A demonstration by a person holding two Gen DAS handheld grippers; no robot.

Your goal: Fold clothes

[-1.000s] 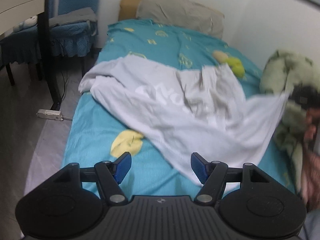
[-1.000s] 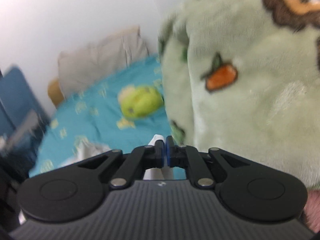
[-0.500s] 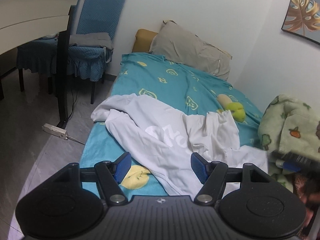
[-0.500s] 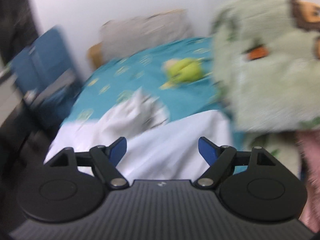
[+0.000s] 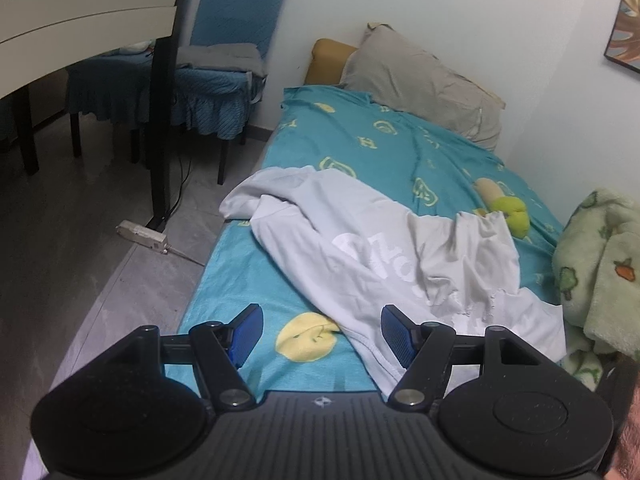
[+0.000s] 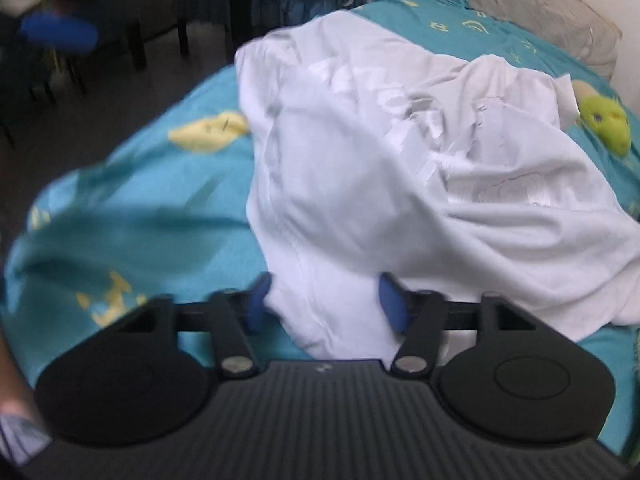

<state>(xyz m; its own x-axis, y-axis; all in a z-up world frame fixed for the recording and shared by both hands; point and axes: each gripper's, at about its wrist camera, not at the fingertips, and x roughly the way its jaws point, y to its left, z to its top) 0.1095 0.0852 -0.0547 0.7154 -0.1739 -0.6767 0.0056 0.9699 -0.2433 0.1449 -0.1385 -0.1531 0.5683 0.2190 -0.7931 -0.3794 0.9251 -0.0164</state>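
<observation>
A white T-shirt [image 5: 372, 248] with a pale print lies crumpled across the teal bed sheet [image 5: 248, 280]. In the right wrist view the shirt [image 6: 400, 168] fills the middle. My left gripper [image 5: 320, 336] is open and empty, held above the bed's near edge, with the shirt's lower hem just beyond its right finger. My right gripper [image 6: 324, 300] is open, with a fold of the shirt's hem lying between its blue pads [image 6: 390, 304]. This view is motion-blurred.
A grey pillow [image 5: 424, 80] lies at the head of the bed. A yellow-green plush toy [image 5: 508, 212] and a green fleece blanket [image 5: 596, 264] sit at the right. A blue chair [image 5: 216, 76], a desk [image 5: 80, 20] and a power strip [image 5: 140, 236] stand on the left.
My right gripper opened, let go of the shirt and swung from the fleece blanket to the shirt's hem. The shirt dropped onto the bed. My left gripper drew back and stayed open.
</observation>
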